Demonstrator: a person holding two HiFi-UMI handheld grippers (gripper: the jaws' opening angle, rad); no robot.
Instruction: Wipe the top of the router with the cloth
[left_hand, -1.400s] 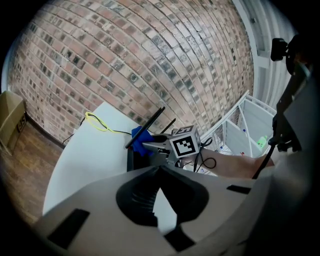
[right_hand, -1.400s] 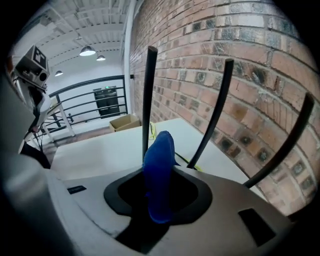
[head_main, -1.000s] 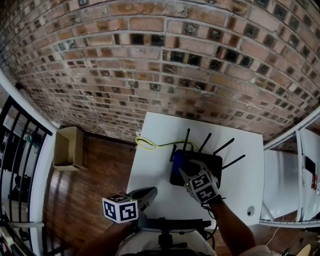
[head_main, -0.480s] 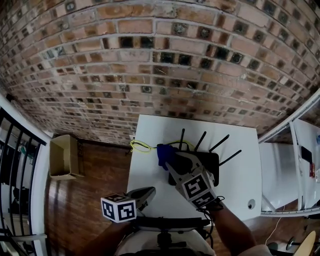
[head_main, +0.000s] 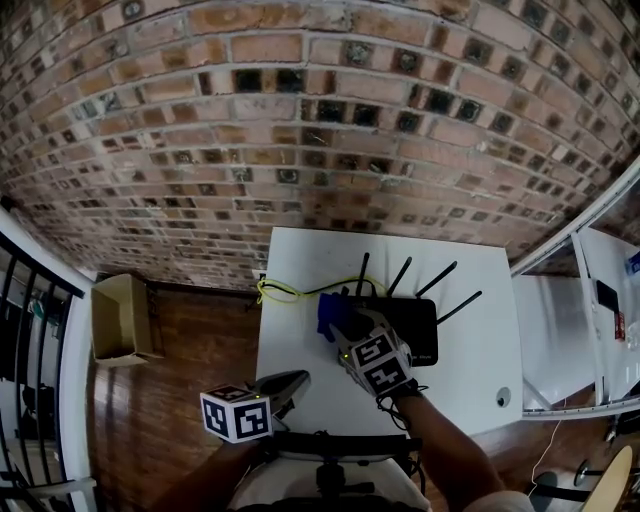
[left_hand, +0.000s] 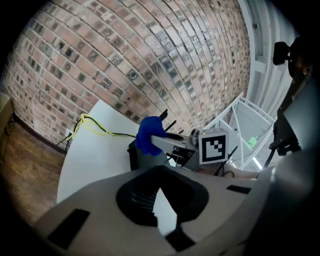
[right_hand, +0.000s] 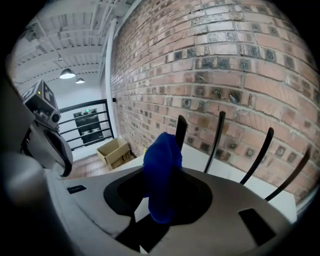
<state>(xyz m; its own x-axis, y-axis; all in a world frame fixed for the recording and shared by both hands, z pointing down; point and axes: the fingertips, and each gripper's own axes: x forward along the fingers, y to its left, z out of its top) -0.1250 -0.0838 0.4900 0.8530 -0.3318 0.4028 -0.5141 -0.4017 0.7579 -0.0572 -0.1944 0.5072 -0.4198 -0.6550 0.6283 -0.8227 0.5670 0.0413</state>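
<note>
Between fingers (right_hand: 92, 210) of right gripper (right_hand: 159, 197), bunched blue cloth (right_hand: 162, 165)

The head view looks steeply down from above the white table's (head_main: 300, 350) near edge, towards the brick wall (head_main: 300, 120). The left gripper view looks across from the near left corner. The right gripper view sits close by the router (head_main: 415, 325), facing the wall. All share the antennas (head_main: 399, 277).

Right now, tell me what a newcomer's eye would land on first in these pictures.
The bright blue cloth, pinched in the right gripper at the left end of the black router, draws the eye first. The router's antennas fan out toward the brick wall behind the white table. A yellow cable loops at the table's far left corner.
</note>
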